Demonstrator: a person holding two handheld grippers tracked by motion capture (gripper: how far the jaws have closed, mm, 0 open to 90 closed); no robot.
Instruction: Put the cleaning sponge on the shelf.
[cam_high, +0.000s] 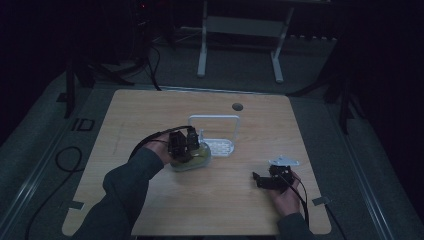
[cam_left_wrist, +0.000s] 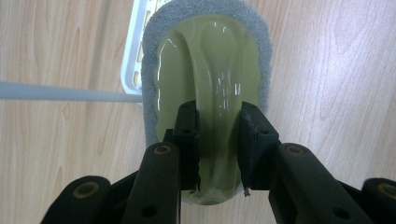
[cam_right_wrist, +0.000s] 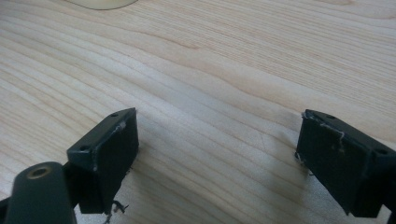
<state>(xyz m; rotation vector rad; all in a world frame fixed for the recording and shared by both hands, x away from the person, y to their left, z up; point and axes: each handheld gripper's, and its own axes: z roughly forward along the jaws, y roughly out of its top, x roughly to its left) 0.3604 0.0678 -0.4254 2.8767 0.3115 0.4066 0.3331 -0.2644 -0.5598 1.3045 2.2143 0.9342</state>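
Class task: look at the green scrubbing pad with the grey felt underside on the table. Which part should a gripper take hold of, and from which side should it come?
Grip the raised ridge handle along the scrubbing pad, coming from above. The ridge is narrow and stands up from the flat, wide body, so the jaws fit either side of it. The left gripper shows this: it is closed across the ridge near one end, felt side down on the table.

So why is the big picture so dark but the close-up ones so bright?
The high view is dim and murky, with black surroundings past the table. The left gripper view is bright, with shiny glare streaks on the green scrubber gripped by the left gripper. The right gripper view is evenly lit, and the right gripper casts little shadow.
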